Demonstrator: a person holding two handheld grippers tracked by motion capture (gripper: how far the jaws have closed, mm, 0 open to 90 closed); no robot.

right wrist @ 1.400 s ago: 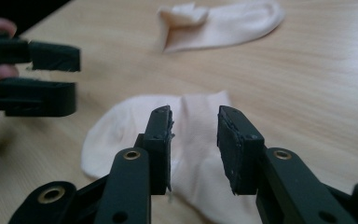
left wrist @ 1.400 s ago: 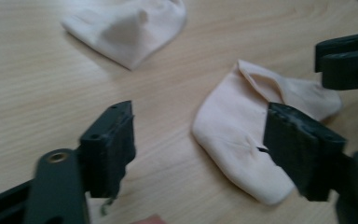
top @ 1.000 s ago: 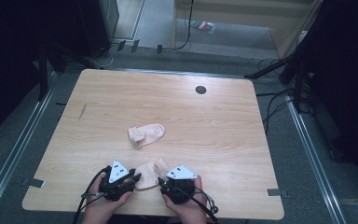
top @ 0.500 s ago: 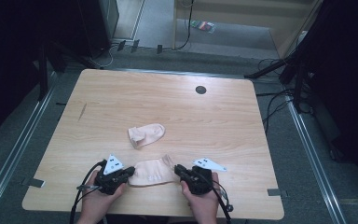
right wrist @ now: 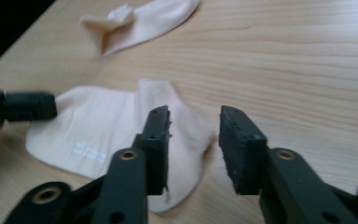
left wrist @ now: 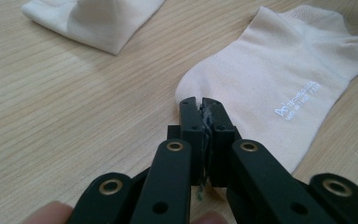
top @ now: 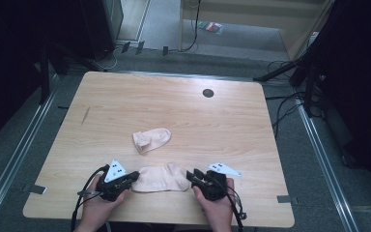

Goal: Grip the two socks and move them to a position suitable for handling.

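A pale pink sock [top: 159,177] lies flat on the wooden table [top: 222,125] near its near edge, stretched left to right between the two grippers. The left gripper [top: 131,176] sits at the sock's left end; in the left gripper view its jaws are pressed together, pinching the edge of the sock [left wrist: 270,93] at the toe. The right gripper [top: 192,175] is at the sock's right end, and in the right gripper view [right wrist: 193,123] its jaws stand apart, one over the sock [right wrist: 121,126] and the other over bare wood just beside it, holding nothing. White lettering shows on the sock's side. A second sock [top: 150,139], partly folded, lies farther from the person, near the middle of the table and apart from the first.
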